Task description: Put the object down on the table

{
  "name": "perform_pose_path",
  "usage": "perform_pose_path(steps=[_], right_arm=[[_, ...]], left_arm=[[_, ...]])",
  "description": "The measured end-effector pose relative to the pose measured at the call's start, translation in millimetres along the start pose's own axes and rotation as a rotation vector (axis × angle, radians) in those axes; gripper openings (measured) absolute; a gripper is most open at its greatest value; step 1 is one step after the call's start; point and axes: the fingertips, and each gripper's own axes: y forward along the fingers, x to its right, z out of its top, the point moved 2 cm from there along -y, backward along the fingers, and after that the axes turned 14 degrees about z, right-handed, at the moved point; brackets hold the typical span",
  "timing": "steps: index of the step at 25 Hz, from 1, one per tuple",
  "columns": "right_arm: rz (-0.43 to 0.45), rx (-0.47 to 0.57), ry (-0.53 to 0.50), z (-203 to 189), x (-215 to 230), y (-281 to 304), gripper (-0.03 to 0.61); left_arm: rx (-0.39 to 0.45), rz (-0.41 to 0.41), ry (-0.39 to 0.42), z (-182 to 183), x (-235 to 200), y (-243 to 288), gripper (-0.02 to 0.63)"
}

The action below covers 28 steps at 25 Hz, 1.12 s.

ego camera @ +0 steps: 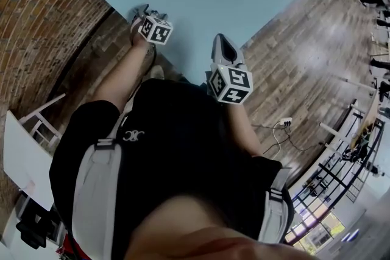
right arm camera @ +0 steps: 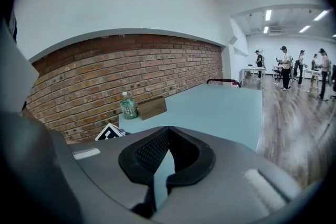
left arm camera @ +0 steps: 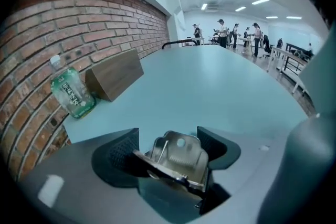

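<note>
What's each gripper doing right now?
Left gripper: closed on a metal clip.
Right gripper: closed, empty.

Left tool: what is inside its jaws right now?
The left tool is shut on a silver metal clip, held between its jaws. The clip's lower end is covered by the tool's body.

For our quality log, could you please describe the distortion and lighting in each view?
Head view: strong fisheye, the black-clad torso shows little detail. Left gripper view: brick wall bows, corners vignetted, metal clip in focus. Right gripper view: ceiling lights bloom.
</note>
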Motion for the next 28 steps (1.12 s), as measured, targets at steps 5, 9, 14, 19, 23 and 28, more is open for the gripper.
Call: perform_pose_path(steps=[5,9,14,19,23,28], right_arm=[[-0.001,-0.005,-0.002,2.0,5.2,-4.4,0.014],[0.010,-0.015,0.005,-1.4,5.2,-3.7,0.015],[0.038,-0.023,-0.012,-0.3,-1.1,0.3,0.015],[0.073,-0.020,-0.017,2.9,-5.8,6.6,0.014],[0.111,-0.005,-0.028,7.5,-13.7,13.7,0.014],[0.144,0.020,-0.038,12.0,-22.5,20.4,0.014]], left_arm=[[-0.001,-0.002,-0.006,0.7,1.5,1.7,0.349],[-0.011,-0.038,-0.041,1.0,2.1,1.7,0.352],[-0.012,-0.117,-0.200,12.6,-3.3,-7.4,0.356],[0.103,-0.110,-0.279,49.8,-19.8,-32.0,0.353],[0.173,-0.100,-0.356,73.0,-35.3,-56.6,0.243],[0.256,0.049,-0.339,95.4,-66.5,-100.8,0.000]])
